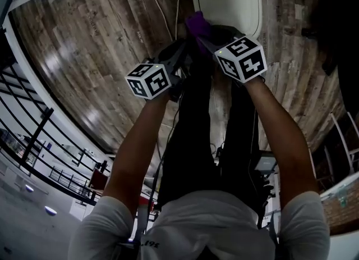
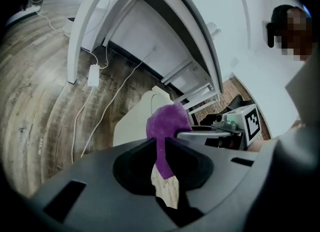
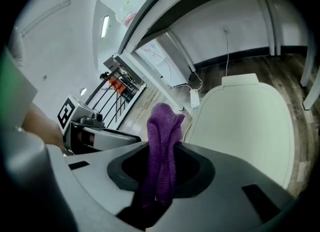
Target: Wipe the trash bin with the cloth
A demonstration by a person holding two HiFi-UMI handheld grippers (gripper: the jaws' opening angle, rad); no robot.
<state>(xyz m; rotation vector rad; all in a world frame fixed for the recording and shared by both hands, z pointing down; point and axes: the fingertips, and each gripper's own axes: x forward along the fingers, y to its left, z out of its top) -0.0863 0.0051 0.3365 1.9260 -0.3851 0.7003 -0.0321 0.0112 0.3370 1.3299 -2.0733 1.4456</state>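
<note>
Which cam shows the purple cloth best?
Right gripper view: the purple cloth hangs large at centre, folds and weave clear. Left gripper view gives a thin strip with a bunched end; head view only a small purple tuft, dim.

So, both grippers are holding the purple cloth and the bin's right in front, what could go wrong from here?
1. The left gripper and the right gripper both clamp one small cloth. The left pinches only a thin strip, so pulling apart could tug it free.
2. The cloth is bunched, so little fabric may meet the trash bin, and the jaws might scrape its lid.
3. The white adapter and its cable lie on the floor beside the bin and could snag.
</note>
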